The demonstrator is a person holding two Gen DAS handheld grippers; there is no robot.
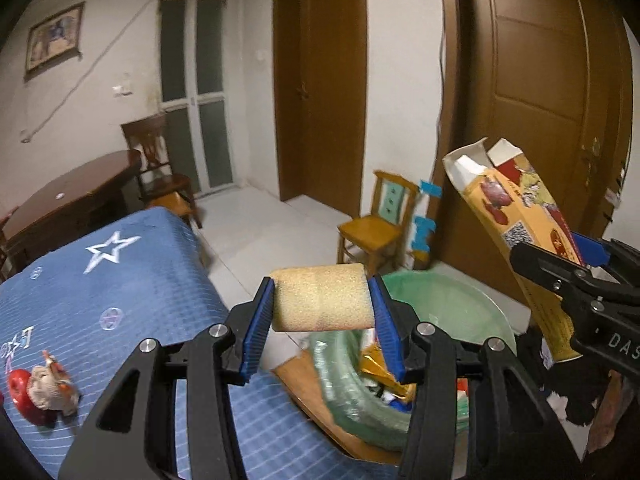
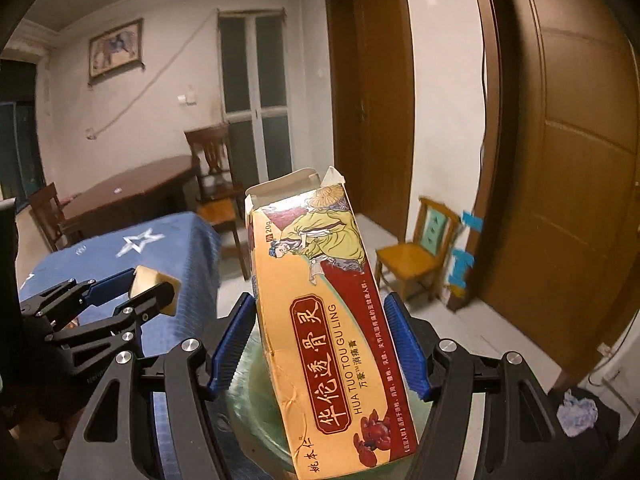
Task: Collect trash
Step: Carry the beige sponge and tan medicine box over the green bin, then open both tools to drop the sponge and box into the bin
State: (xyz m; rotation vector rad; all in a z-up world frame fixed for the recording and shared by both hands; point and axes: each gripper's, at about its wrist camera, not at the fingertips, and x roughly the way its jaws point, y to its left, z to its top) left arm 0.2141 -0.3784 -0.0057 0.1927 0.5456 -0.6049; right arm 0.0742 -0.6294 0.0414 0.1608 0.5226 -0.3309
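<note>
Left claw (image 1: 323, 307) pinches a yellow sponge block (image 1: 322, 298) crosswise, blue pads pressed on both its ends. The sponge hangs in the air over the rim of a green plastic basin (image 1: 448, 300). The basin sits on a low wooden board just beside the table (image 1: 120, 292), which has a blue star-print cover. Inside the basin: crumpled wrappers (image 1: 380, 376), gold and blue, partly hidden behind the claw.

Right claw (image 2: 320, 340) grips an orange medicine carton (image 2: 320, 320) with an open top flap, standing upright and tilted a little, pads on both long edges. In the left wrist view the carton is right of the sponge, above the basin's right side.

On the table cover, near left: a red round object (image 1: 20, 392) touching a crumpled scrap (image 1: 52, 386). On the floor beyond the basin: small yellow wooden chair (image 1: 372, 228) by the brown doors. A dark dining table and chair stand farther back left.
</note>
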